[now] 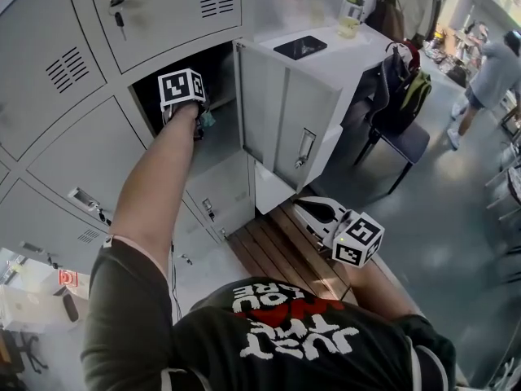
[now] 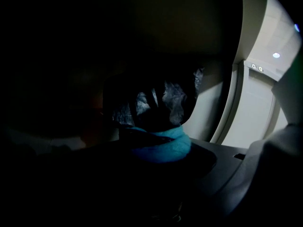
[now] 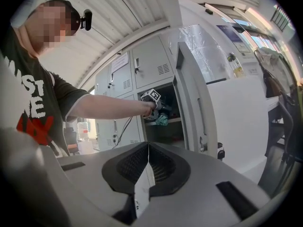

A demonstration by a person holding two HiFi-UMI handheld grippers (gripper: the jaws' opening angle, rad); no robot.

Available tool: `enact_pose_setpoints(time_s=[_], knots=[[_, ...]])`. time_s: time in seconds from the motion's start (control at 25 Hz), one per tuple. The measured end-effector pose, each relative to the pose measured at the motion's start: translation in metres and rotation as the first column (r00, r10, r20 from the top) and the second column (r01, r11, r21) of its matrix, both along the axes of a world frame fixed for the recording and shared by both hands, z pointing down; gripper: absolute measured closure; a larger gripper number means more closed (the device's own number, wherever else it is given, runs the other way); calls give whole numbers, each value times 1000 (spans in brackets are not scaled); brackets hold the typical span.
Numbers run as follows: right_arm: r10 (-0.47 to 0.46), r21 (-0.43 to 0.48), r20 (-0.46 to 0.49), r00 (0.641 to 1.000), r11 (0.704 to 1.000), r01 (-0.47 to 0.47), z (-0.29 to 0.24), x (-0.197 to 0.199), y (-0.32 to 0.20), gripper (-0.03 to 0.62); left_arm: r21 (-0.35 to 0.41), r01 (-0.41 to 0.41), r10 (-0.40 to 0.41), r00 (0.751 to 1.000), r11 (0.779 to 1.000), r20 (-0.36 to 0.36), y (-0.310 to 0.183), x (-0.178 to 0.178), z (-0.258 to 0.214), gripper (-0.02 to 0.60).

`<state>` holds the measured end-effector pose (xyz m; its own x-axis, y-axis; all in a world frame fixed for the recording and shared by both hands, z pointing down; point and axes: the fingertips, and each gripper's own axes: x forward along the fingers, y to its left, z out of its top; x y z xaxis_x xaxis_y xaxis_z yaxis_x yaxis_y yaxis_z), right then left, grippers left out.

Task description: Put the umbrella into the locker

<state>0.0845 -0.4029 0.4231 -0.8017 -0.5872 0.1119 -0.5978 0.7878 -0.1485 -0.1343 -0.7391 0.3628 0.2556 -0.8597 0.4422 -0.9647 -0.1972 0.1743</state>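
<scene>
Two claws — left claw [image 1: 196, 117] grasping umbrella [image 2: 158, 109] inside locker [image 1: 218, 73] | right claw [image 3: 147, 174] clenched, empty | open door [image 1: 285, 112] beside | bench [image 1: 275, 252] below

The open locker's shelf [image 1: 213, 149] sits just under the left gripper [image 1: 200, 120]. A bench [image 1: 273, 255] (reddish slats) runs beneath the right gripper [image 1: 313, 212]; well beyond it, a white cabinet top [image 1: 350, 55] bears a dark tablet [image 1: 300, 47] and a bottle [image 1: 352, 13].

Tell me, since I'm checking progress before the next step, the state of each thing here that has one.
locker door: open
umbrella: folded, held inside the locker
left gripper: shut on the umbrella
right gripper: shut, empty
upper locker: closed, key in lock
</scene>
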Motion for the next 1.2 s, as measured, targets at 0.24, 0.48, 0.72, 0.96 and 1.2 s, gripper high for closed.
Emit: enact_pose_setpoints(time_s=[0.24,0.48,0.72,0.96,1.2], knots=[[13,108,-26,1000,994,-10,-39,-29,-37,560,20,-13,11,998,1000,68,-9,3,5,272],[36,187,-50,998,982,-26,-76,-74,-86,560,-3,-14,14,998,1000,56,-18,2,10,264],[32,149,-55,998,989,-23,-75,-107,-118,560,-57,-8,9,1000,998,16,-25,0,16,259],[51,145,-62,997,989,-41,-76,-118,-136,560,-119,-15,19,999,993,37,-33,2,21,238],[45,142,-74,996,989,-35,-71,-121,-137,560,-117,-28,29,1000,993,11,-46,11,21,224]])
